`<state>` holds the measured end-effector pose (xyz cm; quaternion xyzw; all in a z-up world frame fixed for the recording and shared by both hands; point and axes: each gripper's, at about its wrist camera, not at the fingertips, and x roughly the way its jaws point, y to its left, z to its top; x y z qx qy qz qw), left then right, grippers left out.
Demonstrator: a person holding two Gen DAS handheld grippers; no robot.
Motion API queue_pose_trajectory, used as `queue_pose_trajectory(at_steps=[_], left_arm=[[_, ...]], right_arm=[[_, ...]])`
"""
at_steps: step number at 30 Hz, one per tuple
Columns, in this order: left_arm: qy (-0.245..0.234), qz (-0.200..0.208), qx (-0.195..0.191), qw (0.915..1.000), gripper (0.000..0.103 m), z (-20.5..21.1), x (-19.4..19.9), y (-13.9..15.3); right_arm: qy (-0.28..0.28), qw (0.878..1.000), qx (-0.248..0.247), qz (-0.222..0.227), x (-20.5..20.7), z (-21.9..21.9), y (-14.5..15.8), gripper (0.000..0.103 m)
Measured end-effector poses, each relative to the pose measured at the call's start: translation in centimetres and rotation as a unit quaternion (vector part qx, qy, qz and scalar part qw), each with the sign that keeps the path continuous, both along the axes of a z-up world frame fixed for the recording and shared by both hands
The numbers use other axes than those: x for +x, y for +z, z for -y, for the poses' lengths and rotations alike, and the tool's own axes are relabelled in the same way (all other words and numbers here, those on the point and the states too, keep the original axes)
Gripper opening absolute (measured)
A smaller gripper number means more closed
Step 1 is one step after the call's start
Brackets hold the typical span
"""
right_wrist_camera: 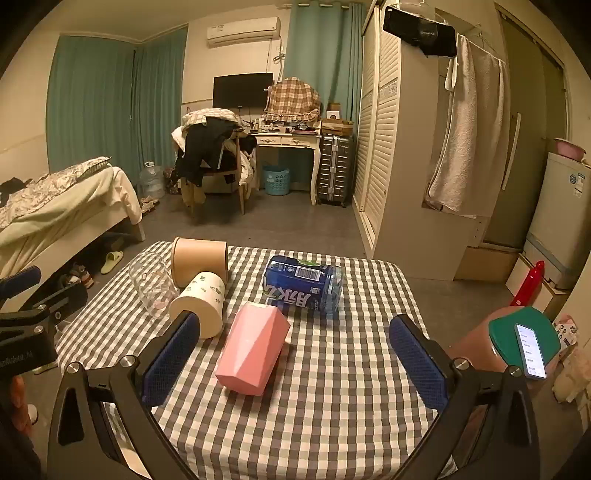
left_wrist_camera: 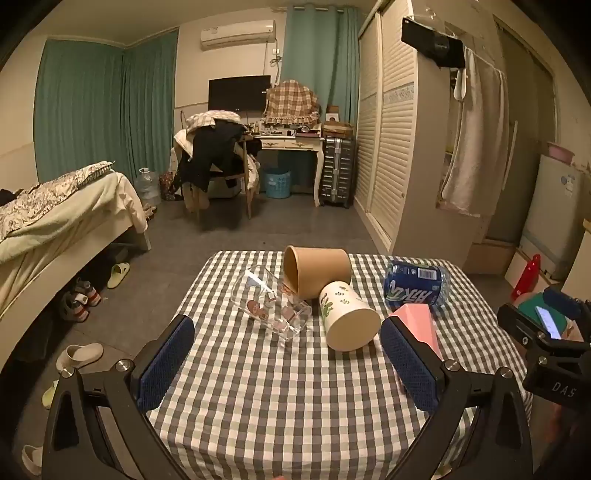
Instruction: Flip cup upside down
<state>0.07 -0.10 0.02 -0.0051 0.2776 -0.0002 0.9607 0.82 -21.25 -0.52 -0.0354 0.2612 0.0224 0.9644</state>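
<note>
This is a lived-in bedroom in a home: an unmade bed with pale rumpled bedding [left_wrist_camera: 62, 206], long teal curtains [left_wrist_camera: 103, 107], a white wall-mounted air conditioner [left_wrist_camera: 238, 34], a cream desk cluttered with small items [left_wrist_camera: 291, 142], a wooden chair heaped with clothes [left_wrist_camera: 216, 155], a white louvred sliding-door wardrobe [left_wrist_camera: 388, 140], and a small table under a grey-and-white checked cloth [left_wrist_camera: 288, 387]

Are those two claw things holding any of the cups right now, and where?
No, nothing is held. The left gripper and the right gripper both have their jaws wide open above the checked table.
</note>
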Motion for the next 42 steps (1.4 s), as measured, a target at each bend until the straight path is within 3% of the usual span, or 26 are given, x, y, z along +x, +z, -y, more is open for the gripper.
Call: queue_pose_trajectory(at_steps=[4,5,42], left_arm=[[0.003,0.003,-0.003,1.0000,0.103,0.0,0.0,0.0],[0.005,0.006,-0.020,0.9998,0.103,-0.7,-0.1,0.1],[0.003,0.015,-0.011,0.9998,0.103,-0.2,-1.2,0.1]], right_arm=[[-0.001,1.000,0.000,-0.002,0.0,-0.1,0.0,0.103],[-0.001,1.000,0.000,-0.003,0.0,-0.1,0.0,0.103],[0.000,1.000,0.004,-0.012,-0.6,-0.1,0.3,0.103]])
